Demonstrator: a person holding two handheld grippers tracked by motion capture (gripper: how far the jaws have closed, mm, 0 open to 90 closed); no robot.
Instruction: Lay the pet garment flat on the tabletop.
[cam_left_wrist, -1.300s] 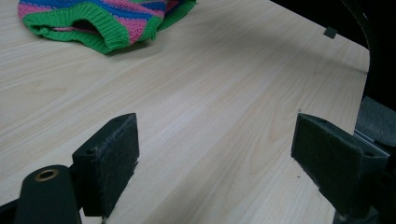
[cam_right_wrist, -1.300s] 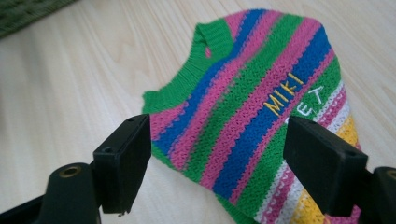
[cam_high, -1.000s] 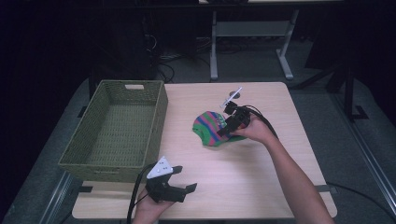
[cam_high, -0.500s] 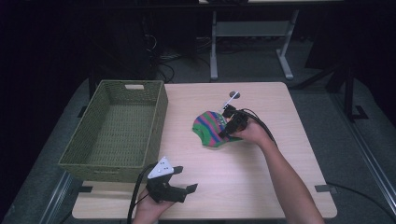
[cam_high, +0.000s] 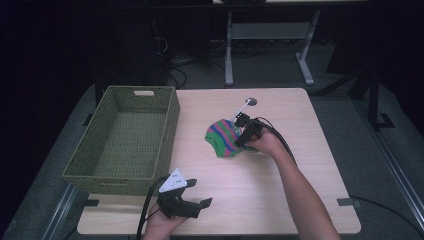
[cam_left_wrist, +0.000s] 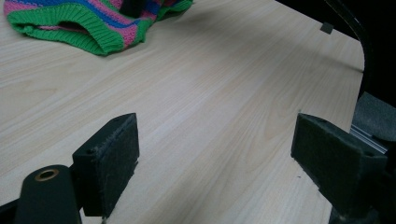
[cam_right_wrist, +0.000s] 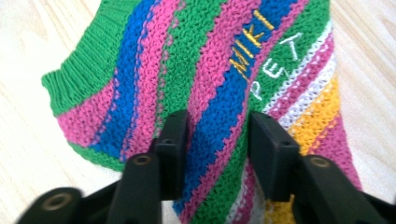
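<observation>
A small knitted sweater (cam_high: 223, 138) with green, pink, blue and yellow stripes lies in the middle of the wooden table (cam_high: 260, 200). Yellow and white letters are stitched on the sweater (cam_right_wrist: 261, 56). My right gripper (cam_high: 240, 136) presses down on its right side, and a raised fold of the knit sits pinched between the two jaws of this gripper (cam_right_wrist: 218, 135). My left gripper (cam_high: 202, 193) hovers low over the table's front edge, open, with bare wood between its jaws (cam_left_wrist: 215, 154). The sweater's green hem (cam_left_wrist: 93, 32) lies far ahead of it.
A green woven basket (cam_high: 170, 117) stands on the left part of the table with nothing visible inside. A cable (cam_high: 280, 140) trails from the right gripper along the forearm. Dark floor and a metal stand (cam_high: 270, 35) lie beyond the table.
My right gripper has come down and slightly left onto the sweater, and the garment has flattened under it. The left gripper has hardly moved.
</observation>
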